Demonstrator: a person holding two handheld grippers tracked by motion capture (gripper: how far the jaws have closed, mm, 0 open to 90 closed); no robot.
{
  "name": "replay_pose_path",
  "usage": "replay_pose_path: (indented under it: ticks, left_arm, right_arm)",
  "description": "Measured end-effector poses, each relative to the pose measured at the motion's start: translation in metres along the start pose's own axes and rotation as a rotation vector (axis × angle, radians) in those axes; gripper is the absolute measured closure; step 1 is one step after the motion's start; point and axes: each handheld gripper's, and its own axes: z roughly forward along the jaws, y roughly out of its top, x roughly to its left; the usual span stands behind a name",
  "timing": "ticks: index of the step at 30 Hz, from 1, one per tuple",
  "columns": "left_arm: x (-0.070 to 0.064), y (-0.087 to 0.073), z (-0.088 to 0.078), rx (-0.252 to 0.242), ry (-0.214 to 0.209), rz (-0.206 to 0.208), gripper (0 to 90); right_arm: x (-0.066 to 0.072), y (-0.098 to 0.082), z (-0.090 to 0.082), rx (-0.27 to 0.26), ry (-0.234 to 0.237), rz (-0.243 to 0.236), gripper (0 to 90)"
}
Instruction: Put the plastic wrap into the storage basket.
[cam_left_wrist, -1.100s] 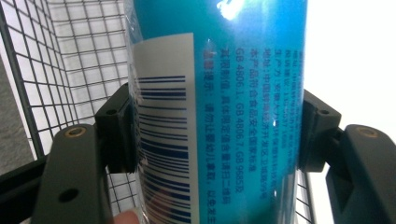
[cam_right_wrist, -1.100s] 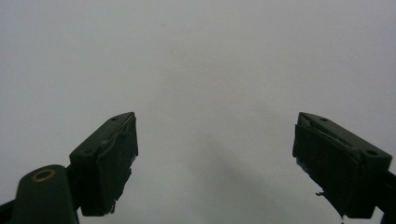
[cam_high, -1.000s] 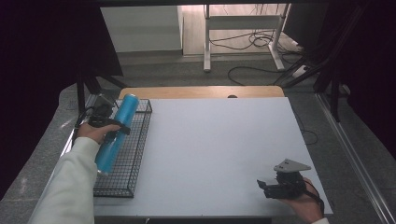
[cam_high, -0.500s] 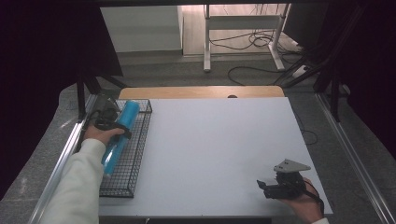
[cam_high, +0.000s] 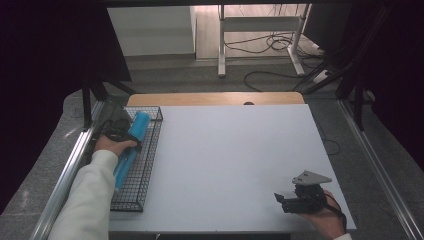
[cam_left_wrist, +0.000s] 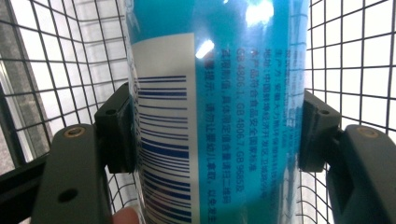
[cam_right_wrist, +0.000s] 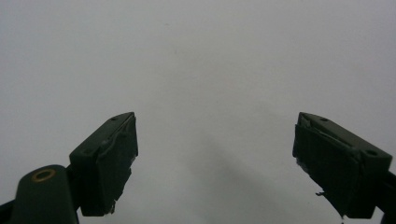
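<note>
A: Blue and glossy, the tall plastic cylinder (cam_left_wrist: 219, 107) with the white label panel sits squarely between the pads of the left tongs (cam_left_wrist: 217, 135), which clamp it on both sides.

B: And where is it with respect to those tongs?

A: Its long axis runs straight away from them, across the line of the grip, so one end reaches out ahead of the tongs and the other back toward the hand. In the high view the cylinder (cam_high: 131, 146) lies lengthwise along the black wire-mesh basket (cam_high: 145, 187), low inside it, with the mesh directly beyond the pads. As I judge it, setting it down turns on that: the cylinder's length has to stay in line with the basket's.

B: The other hand?

A: The right tongs (cam_high: 284, 200) rest well apart on the white table (cam_high: 230, 160), spread wide with nothing between them. The left hand is the nearer by far.

B: Any writing?

A: A barcode in dark blue on the white panel, and columns of small Chinese print beside it. I can make out "GB 4806", but no brand name.
</note>
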Motion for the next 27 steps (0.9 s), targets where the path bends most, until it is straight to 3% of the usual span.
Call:
replay_pose_path:
  ticks: [4, 7, 13, 14, 15, 17, 19, 27]
  left_arm:
    - [-0.002, -0.001, 0.007, 0.031, -0.004, 0.017, 30.9]
    - [-0.002, -0.004, 0.022, 0.06, -0.014, 0.018, 30.9]
    - [0.002, -0.007, 0.026, 0.071, -0.001, 0.016, 30.8]
    - [0.002, -0.007, 0.023, 0.039, -0.018, 0.003, 30.2]
    - [0.001, -0.007, 0.011, -0.012, -0.063, 0.002, 25.7]
    - [-0.002, -0.007, 0.005, -0.022, -0.058, 0.015, 23.2]
    - [-0.007, -0.006, -0.003, -0.033, -0.047, 0.031, 14.6]
    - [-0.012, -0.008, -0.025, -0.112, -0.043, 0.043, 13.0]
  right_arm:
    - [0.0, 0.0, -0.001, -0.002, -0.001, 0.0, 14.5]
    - [0.0, -0.001, -0.001, -0.004, -0.003, 0.0, 14.5]
    - [0.0, -0.001, -0.001, -0.002, -0.004, -0.003, 14.5]
    - [0.0, 0.0, -0.001, 0.0, -0.004, -0.003, 14.5]
    - [0.0, 0.0, 0.0, 0.002, -0.002, -0.003, 14.5]
    - [0.0, 0.0, 0.0, 0.001, -0.002, -0.003, 14.5]
    - [0.001, 0.0, 0.0, 0.002, 0.0, -0.004, 14.5]
    - [0.001, 0.0, -0.002, -0.004, -0.001, -0.008, 14.4]
